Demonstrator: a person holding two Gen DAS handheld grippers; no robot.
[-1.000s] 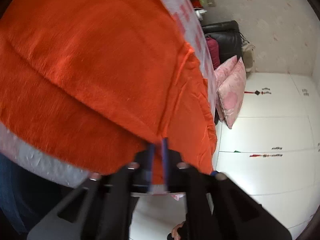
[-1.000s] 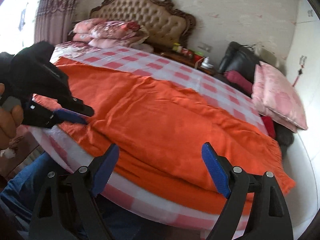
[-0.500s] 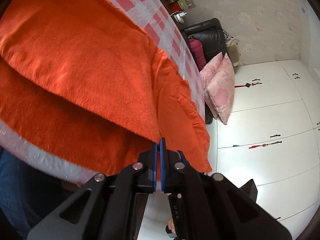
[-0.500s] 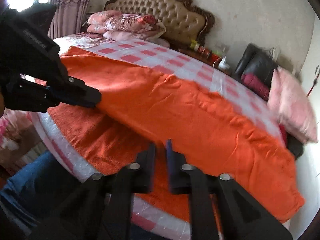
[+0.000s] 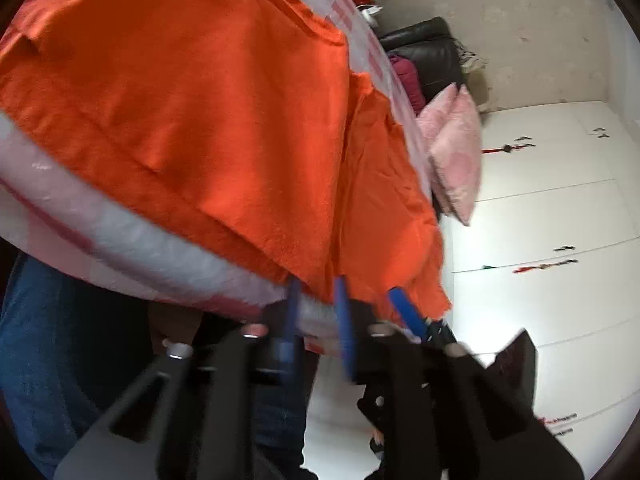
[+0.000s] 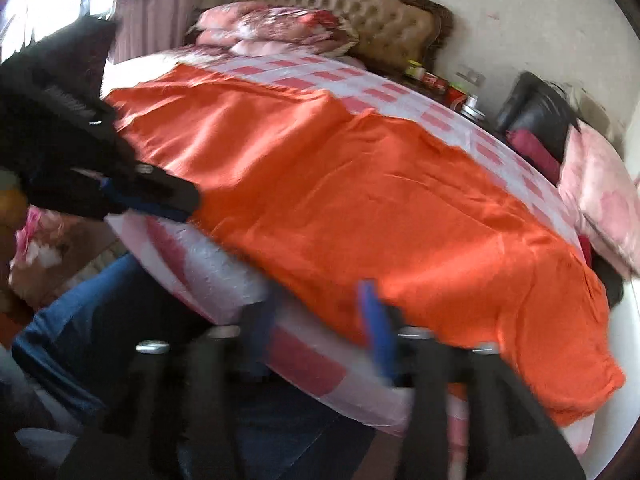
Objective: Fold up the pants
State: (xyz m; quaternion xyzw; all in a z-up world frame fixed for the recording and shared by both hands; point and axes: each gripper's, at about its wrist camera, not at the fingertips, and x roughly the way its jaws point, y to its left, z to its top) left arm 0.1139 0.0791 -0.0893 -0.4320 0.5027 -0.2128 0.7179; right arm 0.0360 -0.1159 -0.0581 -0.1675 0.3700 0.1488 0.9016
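Orange pants (image 6: 360,184) on a pink-and-white checked bedspread (image 6: 404,100); pink pillows (image 6: 600,196).

A bed (image 6: 224,280) with a tufted headboard (image 6: 360,4) is seen against a pale wall (image 6: 520,12); daylight is let in through a curtained window (image 6: 48,4), and white cupboards (image 5: 552,208) are ranged alongside

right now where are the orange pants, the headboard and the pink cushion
orange pants (image 6: 360,200), right wrist view, middle of the spread cloth
headboard (image 6: 360,12), right wrist view, tufted padded centre
pink cushion (image 5: 456,148), left wrist view, its front face
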